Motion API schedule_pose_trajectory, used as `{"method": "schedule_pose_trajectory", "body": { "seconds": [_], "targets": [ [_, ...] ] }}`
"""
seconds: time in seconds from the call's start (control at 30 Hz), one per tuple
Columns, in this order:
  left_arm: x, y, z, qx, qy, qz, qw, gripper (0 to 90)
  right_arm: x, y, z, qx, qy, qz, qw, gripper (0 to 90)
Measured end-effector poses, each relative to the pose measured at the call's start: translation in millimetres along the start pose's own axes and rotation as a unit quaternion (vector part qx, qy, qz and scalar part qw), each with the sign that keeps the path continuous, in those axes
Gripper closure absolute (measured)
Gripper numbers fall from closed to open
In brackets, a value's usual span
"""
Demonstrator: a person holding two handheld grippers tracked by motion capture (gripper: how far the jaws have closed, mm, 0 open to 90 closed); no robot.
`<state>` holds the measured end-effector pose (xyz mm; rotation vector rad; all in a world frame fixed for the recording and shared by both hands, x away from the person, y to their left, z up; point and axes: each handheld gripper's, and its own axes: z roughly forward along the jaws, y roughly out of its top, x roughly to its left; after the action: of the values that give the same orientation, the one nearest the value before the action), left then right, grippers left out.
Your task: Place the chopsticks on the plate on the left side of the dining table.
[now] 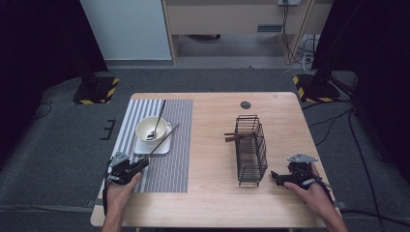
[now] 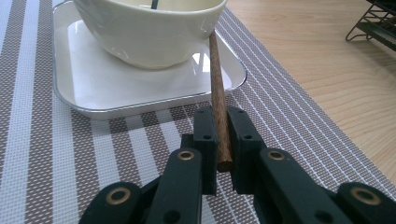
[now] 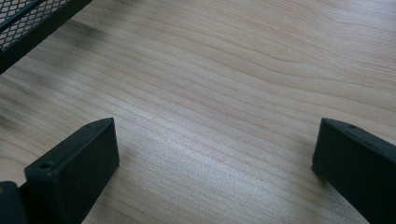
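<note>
Left gripper view: left tool clamped wooden chopstick at its end; light, stiff, slippery. Right tool stood open over worktop.

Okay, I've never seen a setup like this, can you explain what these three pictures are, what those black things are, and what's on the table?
A person sits at a wooden table with a clamp-like tool in each hand. One picture looks down from above; the other two come from small cameras riding on each tool, looking along its black jaws.

The left hand-held gripper is shut on a brown wooden chopstick, which leans against a white bowl on a square white plate, on a striped placemat. A dark spoon rests in the bowl.

The right hand-held gripper is open above bare wood, near a black wire basket with another brown stick poking through it.
</note>
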<state>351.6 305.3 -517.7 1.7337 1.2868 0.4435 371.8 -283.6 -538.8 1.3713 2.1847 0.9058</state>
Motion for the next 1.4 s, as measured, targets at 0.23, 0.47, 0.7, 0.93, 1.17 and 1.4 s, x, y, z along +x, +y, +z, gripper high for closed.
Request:
{"method": "schedule_pose_trajectory", "body": {
  "seconds": [0.23,0.47,0.7,0.93,1.17,1.4],
  "targets": [
    [4.6,-2.7,1.9,0.020,-0.007,0.005,0.9998,83.2,0.0,-0.1,-0.1,0.000,0.000,-0.001,1.0000,0.4],
    [9.6,-6.1,3.9,0.041,-0.010,0.011,0.9990,83.1,-0.1,-0.2,-0.2,0.000,0.001,-0.001,1.0000,0.4],
    [14.8,-8.2,2.1,0.052,-0.008,0.004,0.9986,82.1,-0.3,-0.4,-0.2,0.000,0.001,-0.004,1.0000,0.4],
    [20.4,-9.2,-0.4,0.051,0.007,-0.001,0.9986,80.0,-0.3,-0.4,-0.4,0.000,0.002,-0.004,1.0000,0.4],
    [23.7,-10.0,-1.0,0.052,0.026,-0.007,0.9983,77.4,-0.1,-0.5,-0.5,0.001,0.002,-0.003,1.0000,0.4],
    [26.2,-11.2,-0.6,0.057,0.037,-0.011,0.9977,75.6,-0.1,-0.5,-0.6,0.001,0.002,-0.003,1.0000,0.3]
  ]
}}
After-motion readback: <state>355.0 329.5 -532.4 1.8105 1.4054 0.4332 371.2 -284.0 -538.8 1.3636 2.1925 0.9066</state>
